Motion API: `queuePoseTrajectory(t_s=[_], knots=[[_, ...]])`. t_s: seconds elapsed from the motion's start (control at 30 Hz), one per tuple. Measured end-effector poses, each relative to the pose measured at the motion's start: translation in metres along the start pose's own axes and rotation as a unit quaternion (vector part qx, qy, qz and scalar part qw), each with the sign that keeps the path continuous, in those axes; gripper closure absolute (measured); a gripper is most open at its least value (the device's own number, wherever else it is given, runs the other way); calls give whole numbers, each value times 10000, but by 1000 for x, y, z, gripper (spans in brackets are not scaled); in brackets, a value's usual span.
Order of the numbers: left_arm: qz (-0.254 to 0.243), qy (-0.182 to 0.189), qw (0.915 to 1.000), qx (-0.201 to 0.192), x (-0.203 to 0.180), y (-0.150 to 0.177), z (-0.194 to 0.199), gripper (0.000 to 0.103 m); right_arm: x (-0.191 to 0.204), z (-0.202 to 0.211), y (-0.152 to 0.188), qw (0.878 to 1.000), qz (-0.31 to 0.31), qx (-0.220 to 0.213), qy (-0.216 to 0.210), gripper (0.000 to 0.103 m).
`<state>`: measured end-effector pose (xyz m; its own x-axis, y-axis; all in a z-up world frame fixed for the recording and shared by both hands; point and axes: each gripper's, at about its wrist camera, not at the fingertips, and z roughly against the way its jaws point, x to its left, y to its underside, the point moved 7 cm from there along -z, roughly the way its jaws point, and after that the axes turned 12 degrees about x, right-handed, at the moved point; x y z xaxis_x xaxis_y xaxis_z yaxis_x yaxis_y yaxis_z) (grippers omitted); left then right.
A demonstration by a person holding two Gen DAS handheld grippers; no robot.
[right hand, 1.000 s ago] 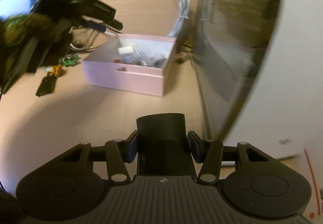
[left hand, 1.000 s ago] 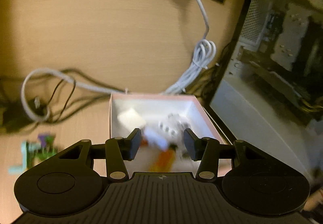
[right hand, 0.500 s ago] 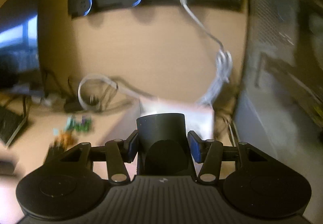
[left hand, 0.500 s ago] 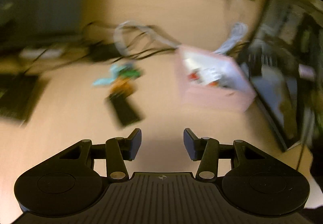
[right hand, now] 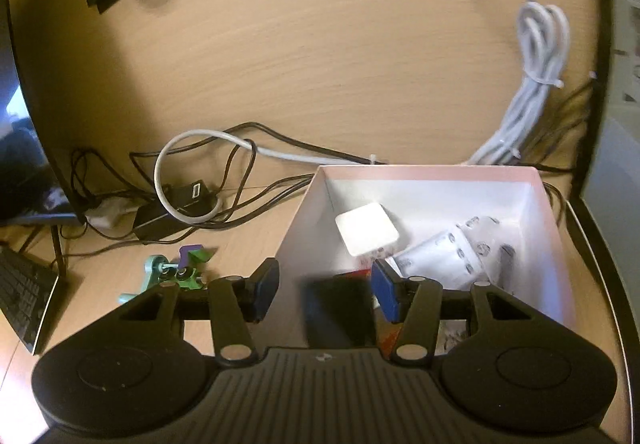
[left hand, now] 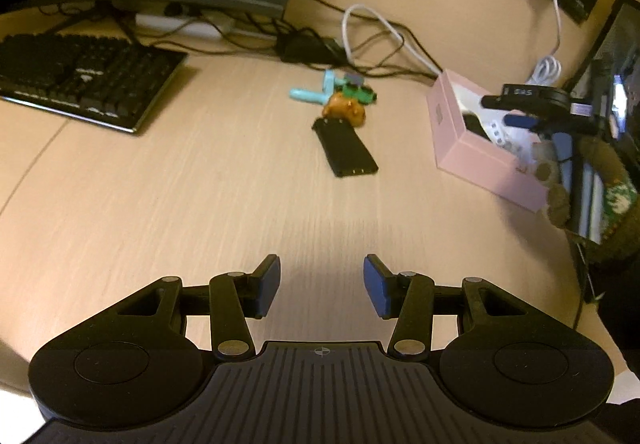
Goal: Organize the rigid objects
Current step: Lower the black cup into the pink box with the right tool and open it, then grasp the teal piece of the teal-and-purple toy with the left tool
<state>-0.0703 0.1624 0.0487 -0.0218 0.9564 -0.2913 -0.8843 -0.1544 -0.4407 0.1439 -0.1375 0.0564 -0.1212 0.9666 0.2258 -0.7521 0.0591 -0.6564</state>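
Left gripper [left hand: 320, 280] is hovering above the counter [left hand: 200, 204], pointing down at an angle, fingers [left hand: 267, 284] standing apart with nothing between them. Right gripper [right hand: 324, 288] is tilting downward, its fingers [right hand: 385, 294] parted; a dark shape is showing in the gap, but contact with the pads cannot be told. In the left wrist view, a gloved hand [left hand: 560, 200] is carrying the right gripper at the far right.
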Motion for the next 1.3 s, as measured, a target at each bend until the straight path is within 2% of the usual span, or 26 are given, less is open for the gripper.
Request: queuePoseTrajectory(t_s=[0.13,0.3,0.5,0.63,0.83,1.0,1.07,1.13,1.23,1.3], knots=[[-159,126,9997,157,-6,-14,-20,53,3,27,21,9982,327,-211,456,51],[-362,281,9986,258,-20,-37,-45,52,4,55,71,9940,901,133,598,51],[-959,301,9947,225,-37,-67,-69,52,-5,63,129,9930,633,676,731,51],[-1249,269,9917,101,-41,-92,-82,52,-2,65,154,9905,485,737,1053,51],[-1048,247,9940,-183,-30,-140,-95,52,-2,60,174,9854,257,1008,1347,49],[-1074,17,9928,-538,-17,-199,-110,53,-4,61,176,9841,-130,905,1522,41],[-1127,109,9926,-448,-18,-217,-124,54,-4,60,177,9830,-266,856,1600,36],[-1311,51,9908,-319,-22,-229,-140,59,-3,60,179,9814,-299,812,1715,31],[-1547,-130,9879,-21,-27,-232,-162,67,-1,61,179,9789,-242,789,1870,30],[-1584,-135,9873,27,-26,-230,-167,69,-1,62,179,9781,-211,798,1910,30]])
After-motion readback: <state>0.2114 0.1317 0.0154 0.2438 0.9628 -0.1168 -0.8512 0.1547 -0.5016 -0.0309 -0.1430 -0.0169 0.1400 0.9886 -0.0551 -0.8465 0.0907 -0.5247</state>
